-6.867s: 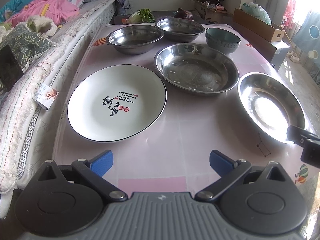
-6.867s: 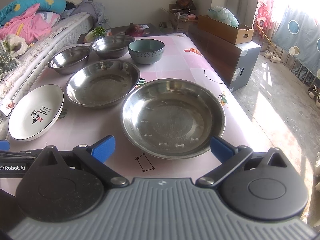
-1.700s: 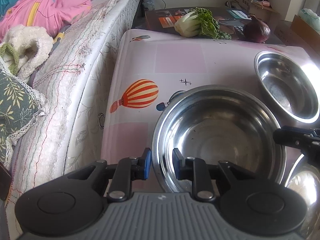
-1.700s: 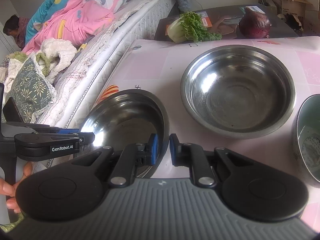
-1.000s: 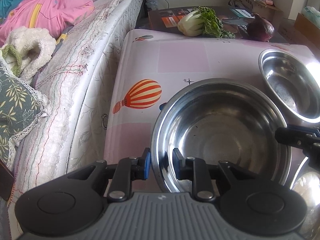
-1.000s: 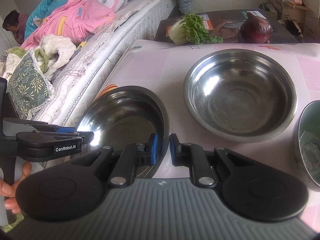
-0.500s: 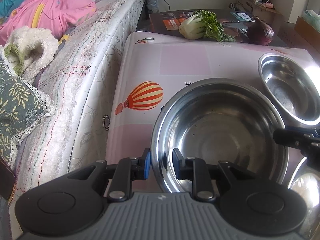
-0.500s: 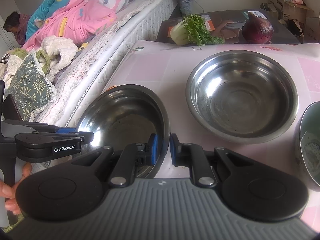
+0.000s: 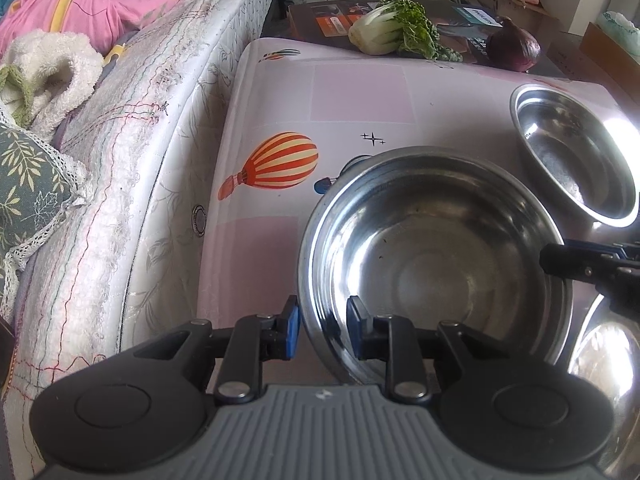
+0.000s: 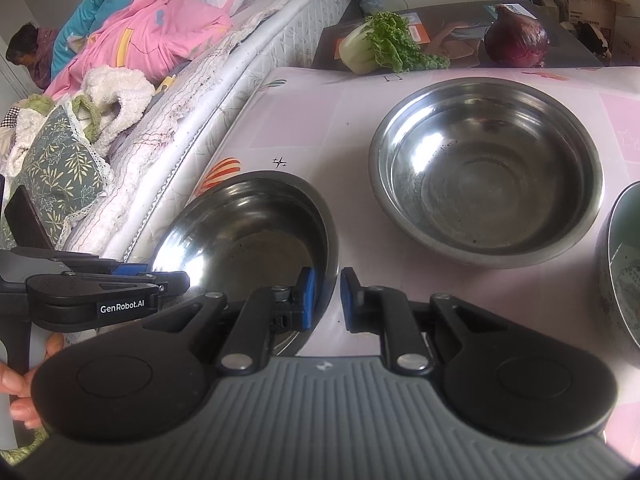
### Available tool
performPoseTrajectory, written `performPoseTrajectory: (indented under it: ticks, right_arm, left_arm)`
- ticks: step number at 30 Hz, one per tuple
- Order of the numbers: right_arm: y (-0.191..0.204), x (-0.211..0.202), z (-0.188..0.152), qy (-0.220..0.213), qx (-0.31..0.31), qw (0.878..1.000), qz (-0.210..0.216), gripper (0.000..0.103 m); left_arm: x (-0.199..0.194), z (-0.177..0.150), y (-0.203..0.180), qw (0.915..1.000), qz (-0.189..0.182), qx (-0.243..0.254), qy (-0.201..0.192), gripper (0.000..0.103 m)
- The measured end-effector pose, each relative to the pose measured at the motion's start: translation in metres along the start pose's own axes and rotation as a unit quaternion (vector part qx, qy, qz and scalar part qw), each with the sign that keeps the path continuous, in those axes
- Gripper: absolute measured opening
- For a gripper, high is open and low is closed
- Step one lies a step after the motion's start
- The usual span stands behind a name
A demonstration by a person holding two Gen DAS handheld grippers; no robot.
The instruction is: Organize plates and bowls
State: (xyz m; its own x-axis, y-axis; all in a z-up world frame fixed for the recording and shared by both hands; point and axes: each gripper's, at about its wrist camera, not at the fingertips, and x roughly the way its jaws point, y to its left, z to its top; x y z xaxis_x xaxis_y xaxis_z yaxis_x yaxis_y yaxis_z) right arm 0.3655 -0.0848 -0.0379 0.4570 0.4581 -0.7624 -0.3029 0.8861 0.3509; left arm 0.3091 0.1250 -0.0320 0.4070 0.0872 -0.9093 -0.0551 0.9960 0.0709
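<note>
Left gripper (image 9: pixel 323 327): fingers closed on the near left rim of the steel bowl (image 9: pixel 436 256), one pad outside, one inside
Right gripper (image 10: pixel 327 299): fingers clamped on the same bowl's right rim, lower centre of its view
Steel bowl: lower centre, on the pink tabletop (image 9: pixel 360 92)
Second steel bowl (image 10: pixel 486 170): right of it, apart
Bed (image 9: pixel 120 128): along the left edge

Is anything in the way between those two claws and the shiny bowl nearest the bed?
Nothing visible. The left gripper and the right gripper each already straddle the bowl's rim, on opposite sides, one finger inside and one outside.
</note>
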Motion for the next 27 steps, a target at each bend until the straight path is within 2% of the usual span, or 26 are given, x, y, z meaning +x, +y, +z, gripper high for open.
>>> performPoseTrajectory:
  ticks: [15,27]
  right_arm:
    - [0.0054,-0.0018,-0.0004,-0.006,-0.012,1.000,-0.006,0.014]
    - [0.0076,-0.0083,0.0003,-0.020,-0.025,0.999,-0.009,0.014]
  left_arm:
    - [-0.0004,-0.0009,-0.0052,1.0000,0.005,0.001,-0.005,0.026]
    - [-0.0065,-0.0026,-0.0067,0.9995,0.008,0.006,-0.029,0.026]
